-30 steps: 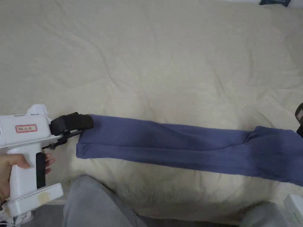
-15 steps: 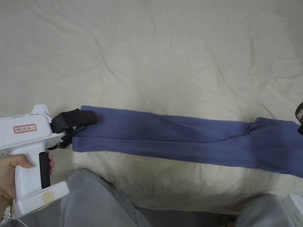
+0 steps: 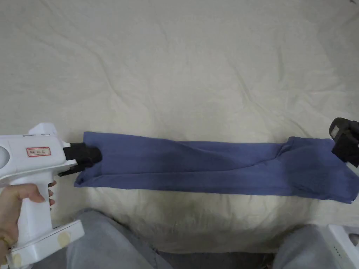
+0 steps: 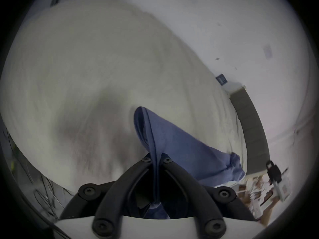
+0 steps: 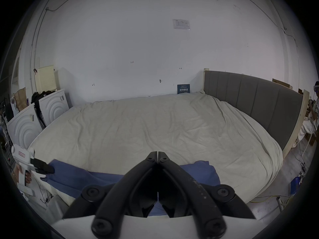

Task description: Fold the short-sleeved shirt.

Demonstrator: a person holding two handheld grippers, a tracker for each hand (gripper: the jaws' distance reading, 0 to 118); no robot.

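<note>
The blue short-sleeved shirt (image 3: 210,163) lies on the bed as a long narrow strip running left to right. My left gripper (image 3: 92,156) is at its left end, and in the left gripper view its jaws (image 4: 156,158) are shut on a pinched edge of the shirt (image 4: 181,142). My right gripper (image 3: 345,145) hovers at the strip's upper right corner. In the right gripper view its jaws (image 5: 158,154) are shut with no cloth between them, and the shirt (image 5: 77,175) lies behind and below them. The left gripper (image 5: 49,169) appears there too, far left.
A wrinkled cream bed sheet (image 3: 182,70) stretches beyond the shirt. The person's knees in grey trousers (image 3: 105,238) press against the near edge. A grey headboard (image 5: 255,101) bounds the bed's right side, and white panels (image 5: 24,127) stand at its left. Another person (image 5: 314,108) is far right.
The head camera has shifted, so the shirt's right end and the right gripper show more. The left gripper has levelled out, still gripping the left end, and the strip lies straighter.
</note>
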